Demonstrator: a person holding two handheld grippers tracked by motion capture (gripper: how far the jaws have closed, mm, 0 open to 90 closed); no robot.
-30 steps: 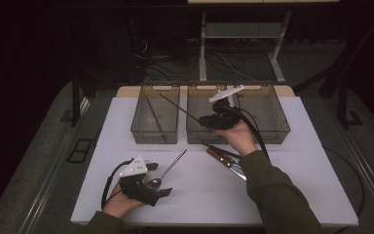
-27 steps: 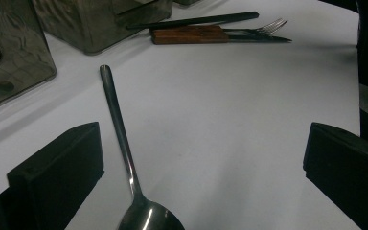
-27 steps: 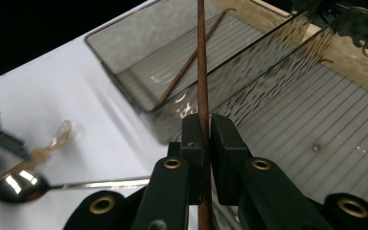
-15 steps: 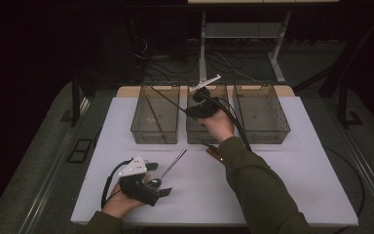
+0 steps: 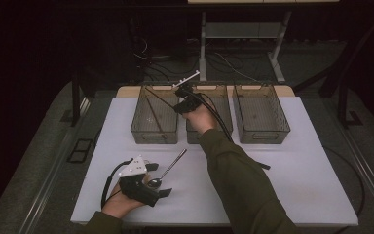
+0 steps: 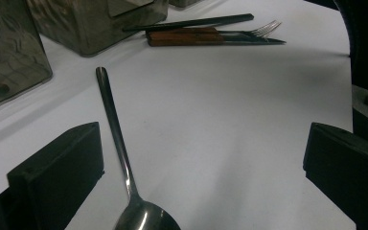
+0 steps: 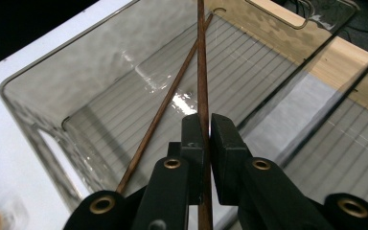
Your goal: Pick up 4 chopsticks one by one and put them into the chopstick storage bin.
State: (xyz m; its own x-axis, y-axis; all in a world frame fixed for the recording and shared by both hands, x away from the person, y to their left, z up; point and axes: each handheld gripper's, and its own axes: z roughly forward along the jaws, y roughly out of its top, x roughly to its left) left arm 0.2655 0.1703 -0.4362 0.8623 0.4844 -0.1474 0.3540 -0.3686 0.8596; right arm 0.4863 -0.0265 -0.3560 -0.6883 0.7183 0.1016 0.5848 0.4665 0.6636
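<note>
Your right hand-held gripper has swung left over the left bin, clamped on a chopstick (its mate's already inside) to drop alongside.

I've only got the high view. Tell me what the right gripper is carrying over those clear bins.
Observer: The right gripper is shut on a thin brown wooden chopstick.
Operator: Report what's in the bin below it.
Observer: A second brown chopstick lies slanted inside the clear plastic bin.
Operator: Now check the left gripper.
Observer: The left gripper has its jaws wide open, with the silver metal spoon lying between them, untouched.
</note>
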